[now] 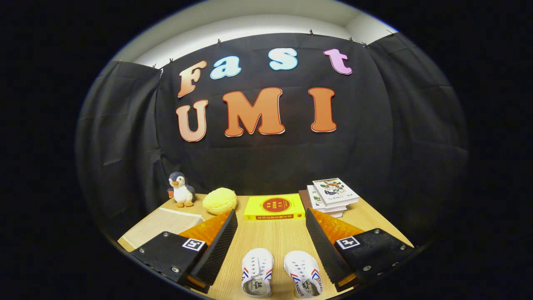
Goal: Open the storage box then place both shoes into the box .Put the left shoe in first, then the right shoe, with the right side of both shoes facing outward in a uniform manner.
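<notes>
Two small white canvas shoes with red and blue side stripes stand side by side on the wooden table (pixel 275 237), toes pointing away from me. One shoe (pixel 257 273) lies nearer the left finger, the other shoe (pixel 302 274) nearer the right finger. My gripper (pixel 270 214) is open wide above them, and both shoes sit between the fingers without touching them. A beige flat-topped box (pixel 160 225) rests on the table beyond the left finger, partly hidden by it; its lid looks closed.
Along the back of the table stand a penguin plush (pixel 181 189), a round yellow plush (pixel 219 201), a flat yellow book (pixel 274 207) and a stack of books (pixel 333 196). Black cloth walls close the booth behind and at both sides.
</notes>
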Action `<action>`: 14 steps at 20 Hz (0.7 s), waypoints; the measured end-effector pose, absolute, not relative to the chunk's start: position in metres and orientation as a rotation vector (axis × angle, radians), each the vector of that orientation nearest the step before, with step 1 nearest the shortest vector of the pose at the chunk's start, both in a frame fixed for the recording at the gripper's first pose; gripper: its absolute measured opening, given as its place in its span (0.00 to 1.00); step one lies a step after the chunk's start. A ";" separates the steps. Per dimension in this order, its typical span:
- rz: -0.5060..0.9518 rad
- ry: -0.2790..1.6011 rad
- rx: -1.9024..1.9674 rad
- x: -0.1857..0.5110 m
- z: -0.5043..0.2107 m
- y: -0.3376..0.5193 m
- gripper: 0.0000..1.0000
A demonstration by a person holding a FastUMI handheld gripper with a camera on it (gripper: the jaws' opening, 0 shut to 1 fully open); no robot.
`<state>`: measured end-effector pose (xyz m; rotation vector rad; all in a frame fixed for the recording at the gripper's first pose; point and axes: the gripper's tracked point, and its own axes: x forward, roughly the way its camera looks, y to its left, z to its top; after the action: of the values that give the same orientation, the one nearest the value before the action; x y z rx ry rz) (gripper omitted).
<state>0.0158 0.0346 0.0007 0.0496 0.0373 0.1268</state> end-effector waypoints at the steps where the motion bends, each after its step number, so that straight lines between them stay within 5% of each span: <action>1: 0.148 0.047 0.060 0.017 -0.003 0.039 0.98; 14: 0.565 0.476 0.479 0.034 -0.102 0.152 0.98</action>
<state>0.0344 0.1517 -0.1024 0.4787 0.4762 0.5646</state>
